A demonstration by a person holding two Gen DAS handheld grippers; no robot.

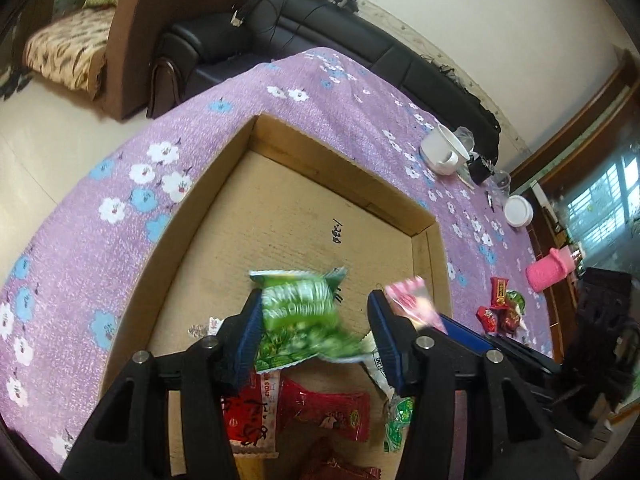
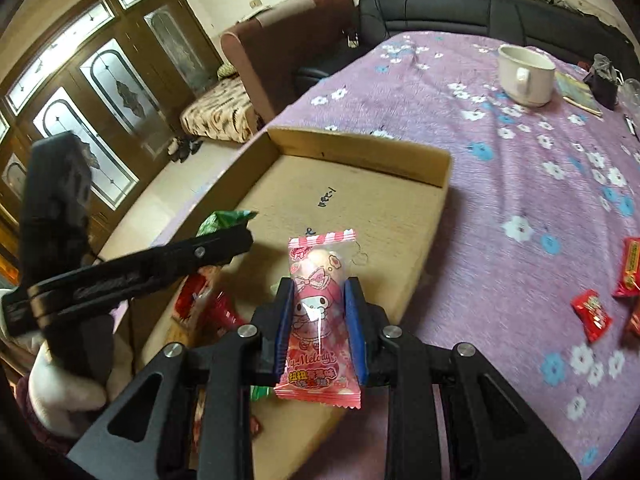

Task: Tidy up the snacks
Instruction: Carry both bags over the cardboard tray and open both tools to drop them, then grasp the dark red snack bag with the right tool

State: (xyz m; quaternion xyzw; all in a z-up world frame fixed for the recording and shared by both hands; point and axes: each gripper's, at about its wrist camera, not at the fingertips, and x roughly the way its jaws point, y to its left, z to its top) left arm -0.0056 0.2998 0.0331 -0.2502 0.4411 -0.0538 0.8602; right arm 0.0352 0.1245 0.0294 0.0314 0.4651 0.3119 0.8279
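Observation:
A shallow cardboard box (image 1: 224,200) (image 2: 360,156) lies on the purple flowered table. My left gripper (image 1: 316,320) hangs over the box with its jaws wide apart; a blurred green snack packet (image 1: 300,312) sits between them, against the left finger only. Red packets (image 1: 320,412) lie in the box below. My right gripper (image 2: 318,300) is shut on a pink My Melody candy packet (image 2: 320,312) above the box's near right edge. That packet shows in the left wrist view (image 1: 408,300). The left gripper shows at left in the right wrist view (image 2: 160,264).
Loose red snack packets (image 1: 500,312) (image 2: 592,316) lie on the cloth right of the box. A white mug (image 1: 444,148) (image 2: 524,76), a white lid (image 1: 518,210) and a pink cup (image 1: 548,272) stand farther off. A black sofa (image 1: 320,36) runs behind the table.

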